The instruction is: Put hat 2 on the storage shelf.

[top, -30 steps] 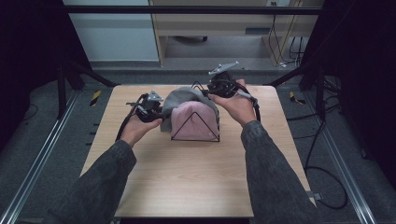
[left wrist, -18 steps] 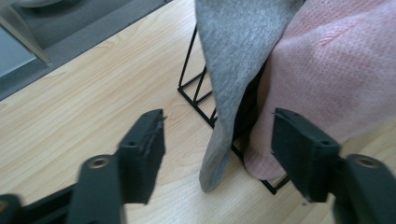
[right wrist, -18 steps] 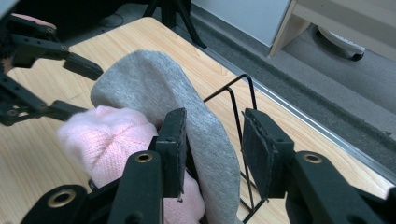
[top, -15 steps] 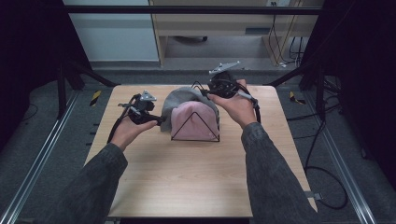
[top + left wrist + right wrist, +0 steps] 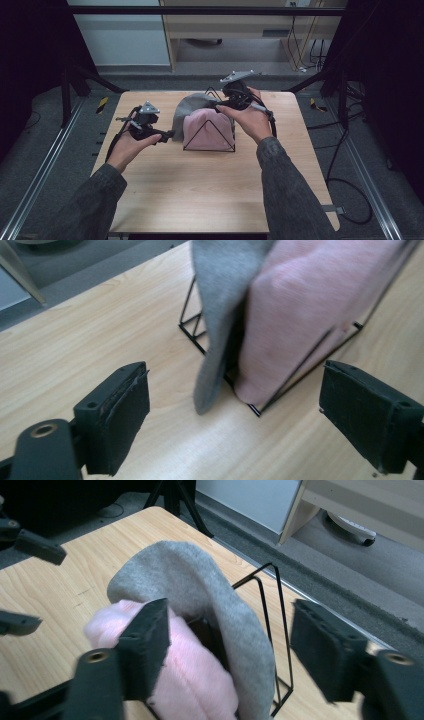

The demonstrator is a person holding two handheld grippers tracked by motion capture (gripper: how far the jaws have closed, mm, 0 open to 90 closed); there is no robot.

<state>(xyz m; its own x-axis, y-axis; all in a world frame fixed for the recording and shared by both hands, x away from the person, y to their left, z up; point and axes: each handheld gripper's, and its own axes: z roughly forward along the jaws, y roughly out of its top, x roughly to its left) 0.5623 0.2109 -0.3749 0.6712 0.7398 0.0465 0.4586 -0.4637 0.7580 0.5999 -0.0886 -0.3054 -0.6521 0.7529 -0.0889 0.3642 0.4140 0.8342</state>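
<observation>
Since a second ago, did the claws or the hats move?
The left claw pulled back from the grey hat, toward the table's left edge, then came close again, jaws open. The right claw stayed at the rack's far side. Both hats, grey and pink, kept their places.

We had the high view looking forward and down from the person's side, taking in the whole tabletop [image 5: 210, 190] with floor beyond. The left gripper view rode low and close above the wood, facing the wire rack [image 5: 280, 390] with its pink cloth [image 5: 310, 315] and grey cloth [image 5: 220, 305] in the upper half of the frame. The right gripper view looked down across the same rack [image 5: 270, 625] toward the tabletop's far edge. All three views shared that rack and its cloths.
</observation>
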